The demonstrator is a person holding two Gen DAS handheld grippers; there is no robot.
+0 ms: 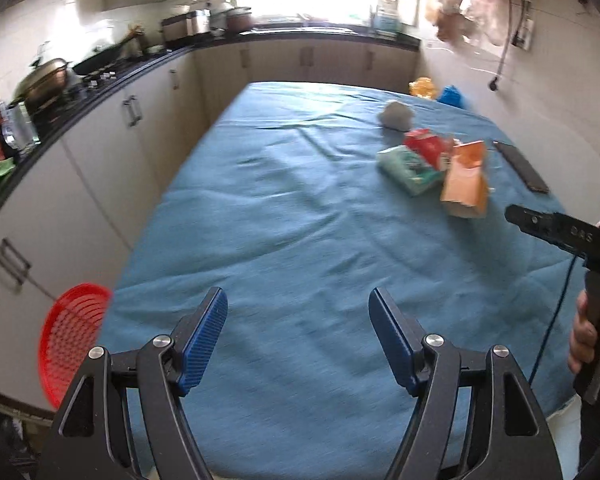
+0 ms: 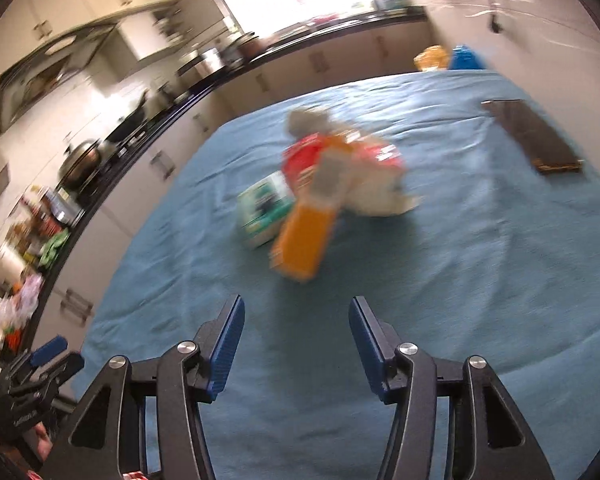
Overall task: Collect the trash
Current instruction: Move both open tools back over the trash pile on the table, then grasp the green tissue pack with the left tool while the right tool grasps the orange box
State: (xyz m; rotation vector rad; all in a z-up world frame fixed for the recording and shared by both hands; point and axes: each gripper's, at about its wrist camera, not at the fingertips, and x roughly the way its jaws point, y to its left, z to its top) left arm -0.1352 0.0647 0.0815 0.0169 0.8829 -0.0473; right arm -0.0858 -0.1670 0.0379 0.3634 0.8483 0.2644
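Both the right gripper (image 2: 296, 344) and the left gripper (image 1: 298, 340) are held wide with nothing inside. Trash is piled mid-frame on the blue cloth (image 2: 460, 280), the orange carton (image 2: 306, 236) nearest. It is best reached slowly, straight, with the jaws placed around its sides.

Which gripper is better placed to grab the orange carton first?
Right gripper: open, and the orange carton lies straight ahead of it. The left gripper, also open, sees the carton far off to its right.
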